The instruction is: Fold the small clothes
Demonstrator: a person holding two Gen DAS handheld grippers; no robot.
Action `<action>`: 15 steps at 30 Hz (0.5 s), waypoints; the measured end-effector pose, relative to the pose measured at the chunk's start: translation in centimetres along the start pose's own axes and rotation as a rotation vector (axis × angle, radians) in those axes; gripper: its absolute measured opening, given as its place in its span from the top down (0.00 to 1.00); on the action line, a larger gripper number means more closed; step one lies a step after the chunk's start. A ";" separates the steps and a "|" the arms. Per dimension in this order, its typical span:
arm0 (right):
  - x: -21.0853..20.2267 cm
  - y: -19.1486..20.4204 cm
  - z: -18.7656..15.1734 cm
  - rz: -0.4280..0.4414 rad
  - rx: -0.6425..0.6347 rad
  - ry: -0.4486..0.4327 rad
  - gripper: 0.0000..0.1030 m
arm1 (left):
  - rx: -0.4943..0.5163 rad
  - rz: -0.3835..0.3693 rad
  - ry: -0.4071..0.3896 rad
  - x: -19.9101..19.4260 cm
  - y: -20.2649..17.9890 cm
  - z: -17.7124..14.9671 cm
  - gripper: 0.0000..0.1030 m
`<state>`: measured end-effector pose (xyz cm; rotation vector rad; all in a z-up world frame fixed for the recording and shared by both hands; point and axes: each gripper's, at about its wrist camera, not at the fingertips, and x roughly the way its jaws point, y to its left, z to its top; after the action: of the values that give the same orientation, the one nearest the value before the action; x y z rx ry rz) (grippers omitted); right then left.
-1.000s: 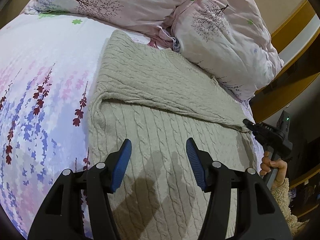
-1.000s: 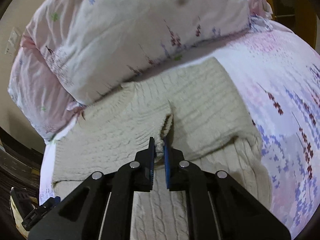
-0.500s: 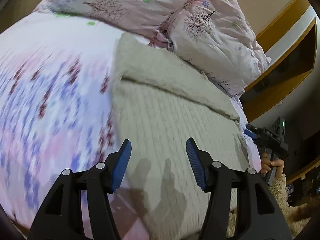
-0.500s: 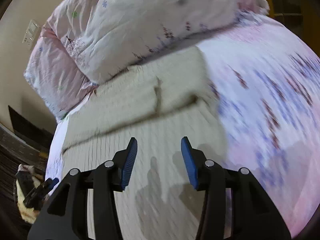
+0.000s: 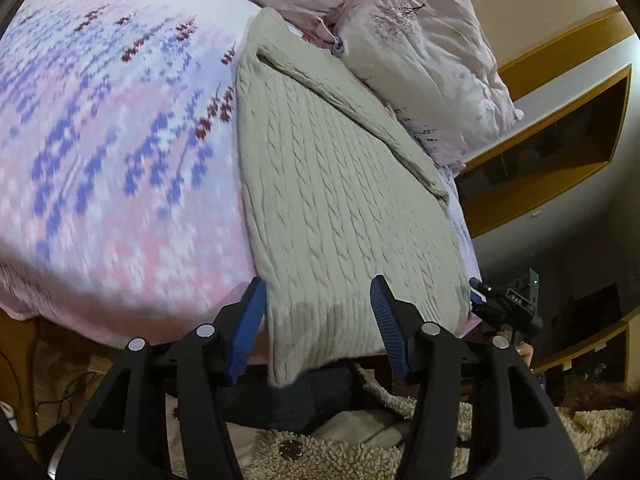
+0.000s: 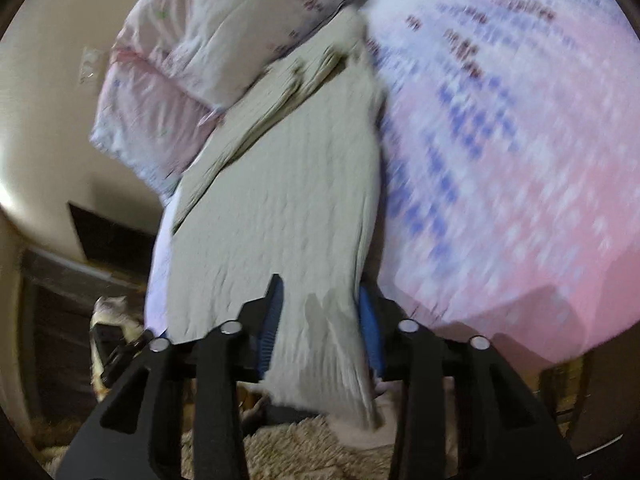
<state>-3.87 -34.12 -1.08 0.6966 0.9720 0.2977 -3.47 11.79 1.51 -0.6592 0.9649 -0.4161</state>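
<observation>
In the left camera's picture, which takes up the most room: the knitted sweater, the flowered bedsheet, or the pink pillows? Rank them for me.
As they look in the left wrist view:
1. Flowered bedsheet and sweater: too close in apparent size to rank, and the fisheye lens stretches both.
2. Pillows: smallest, though farther away and partly cut off.

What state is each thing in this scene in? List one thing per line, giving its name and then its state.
Sweater: top folded over, hem hanging over the bed's edge.
Left tongs: open, astride the hem.
Right tongs: open, astride the hem.
Pillows: piled at the sweater's far end.
</observation>
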 end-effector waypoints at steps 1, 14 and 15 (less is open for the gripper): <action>0.2 0.1 -0.5 0.008 -0.007 0.014 0.71 | -0.004 -0.004 -0.006 -0.1 0.0 -0.3 0.47; 1.2 2.3 -2.8 0.063 -0.113 0.104 0.75 | -0.139 -0.054 0.057 1.5 1.5 -3.0 0.56; 1.3 2.4 -2.9 0.064 -0.117 0.108 0.75 | -0.142 -0.060 0.062 1.6 1.5 -3.1 0.64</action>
<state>-5.40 -30.54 -1.40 0.6103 1.0277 0.4491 -5.23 10.94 -1.67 -0.8095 1.0425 -0.4252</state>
